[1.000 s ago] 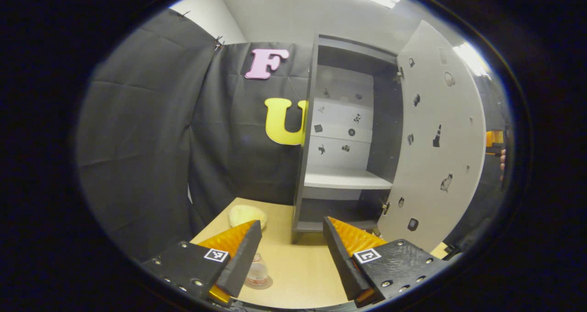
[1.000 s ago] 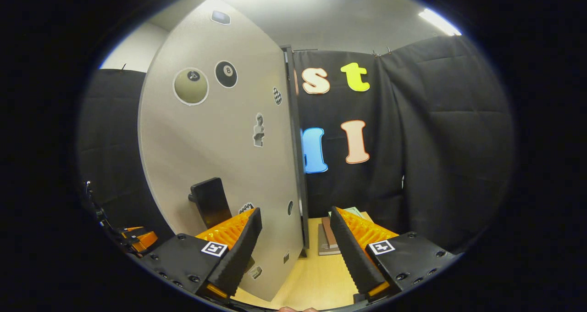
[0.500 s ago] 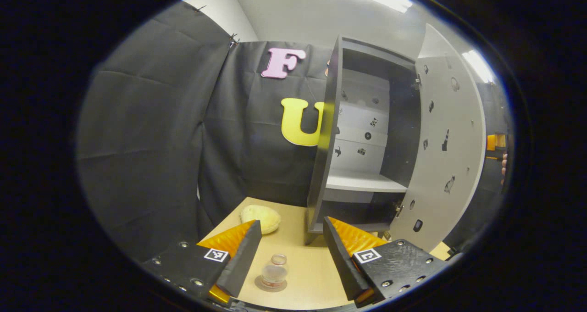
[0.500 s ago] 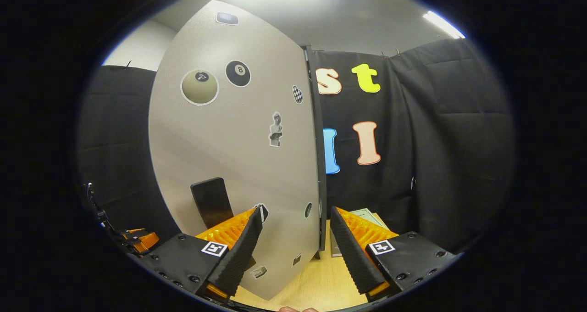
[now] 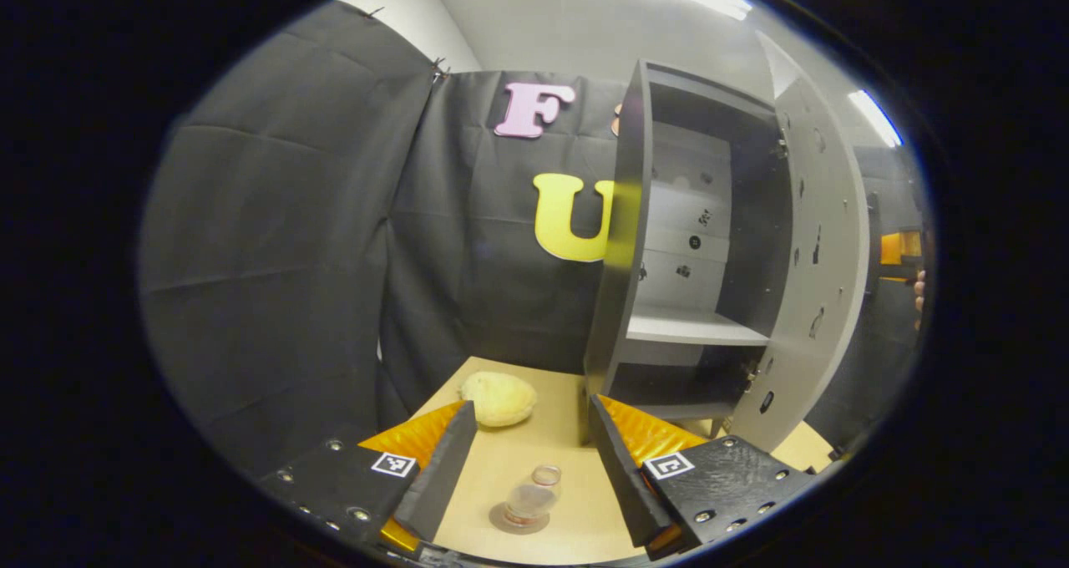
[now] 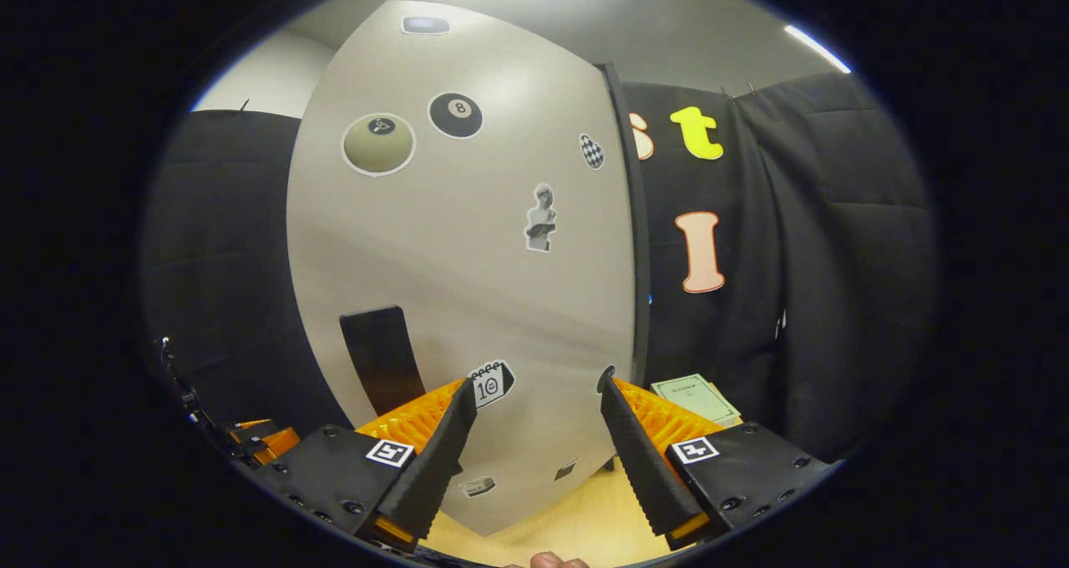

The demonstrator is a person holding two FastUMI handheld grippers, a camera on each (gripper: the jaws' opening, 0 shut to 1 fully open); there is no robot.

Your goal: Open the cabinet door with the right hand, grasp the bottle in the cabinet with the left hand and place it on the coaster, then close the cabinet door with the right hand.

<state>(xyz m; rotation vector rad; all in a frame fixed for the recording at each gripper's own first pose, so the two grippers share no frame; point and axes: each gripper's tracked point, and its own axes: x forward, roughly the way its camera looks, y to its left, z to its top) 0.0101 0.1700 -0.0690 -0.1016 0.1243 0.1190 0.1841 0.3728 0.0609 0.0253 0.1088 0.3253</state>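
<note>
Bottle (image 5: 531, 502) now stands on the coaster (image 5: 508, 524) on the worktop (image 5: 551, 459), the left gripper (image 5: 524, 443) open and drawn back, while the open right gripper (image 6: 534, 422) has swung the cabinet door (image 6: 468, 251) partway shut, leaving only the closing.

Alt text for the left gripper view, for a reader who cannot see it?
A small bottle stands on a round coaster on the wooden table, between the open left gripper fingers. Behind stands the cabinet, its door partly open.
</note>
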